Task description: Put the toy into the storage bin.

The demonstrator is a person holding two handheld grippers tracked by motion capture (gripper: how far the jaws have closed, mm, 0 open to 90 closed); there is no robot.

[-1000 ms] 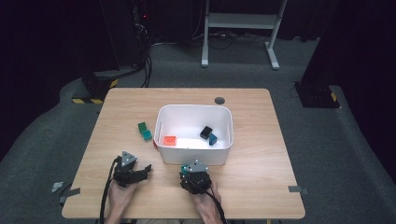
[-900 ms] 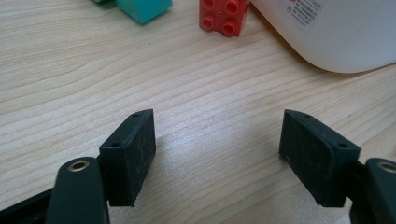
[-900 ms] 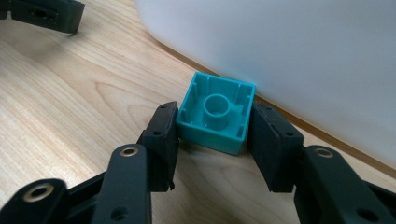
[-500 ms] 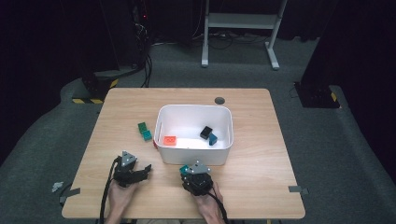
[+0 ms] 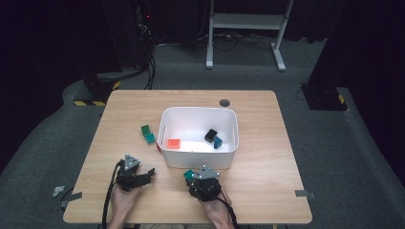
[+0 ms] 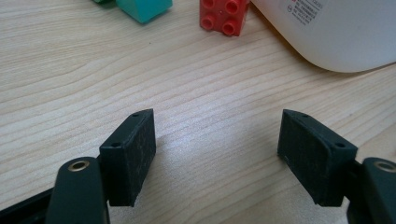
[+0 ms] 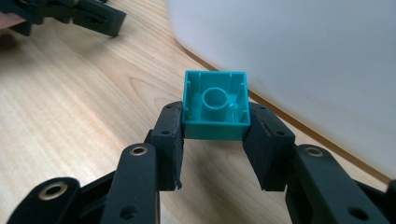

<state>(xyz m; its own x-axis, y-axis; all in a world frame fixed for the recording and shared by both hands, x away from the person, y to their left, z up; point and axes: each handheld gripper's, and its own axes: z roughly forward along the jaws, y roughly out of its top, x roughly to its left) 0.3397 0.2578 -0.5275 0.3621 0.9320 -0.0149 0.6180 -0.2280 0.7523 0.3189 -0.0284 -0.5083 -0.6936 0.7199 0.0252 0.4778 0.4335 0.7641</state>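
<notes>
The teal brick (image 7: 215, 105) sits clamped between the jaws of your right gripper (image 7: 215, 140), hollow underside facing the camera, just in front of the near wall of the white bin (image 5: 198, 160). Those jaws have just been closing, and the pads now press on the brick's two side walls, so the grip looks square.

The step in hand, judged from this, is carrying that brick over the rim and into the bin. Lift straight up first, high enough that the brick clears the near wall, then move forward over the open middle. Aim for the bare floor between the orange brick (image 5: 174, 143) on the left and the black brick (image 5: 210, 135) and blue brick (image 5: 218, 141) on the right. Lower before you let go, so it does not bounce out.

Your left gripper (image 5: 143, 177) rests on the table (image 5: 267, 171) with its jaws standing wide and nothing between them. The red brick (image 6: 223, 16) lies ahead of it, close beside the bin's wall, with another teal brick (image 6: 144, 8) to its left. Keep that hand still while the right one travels.
</notes>
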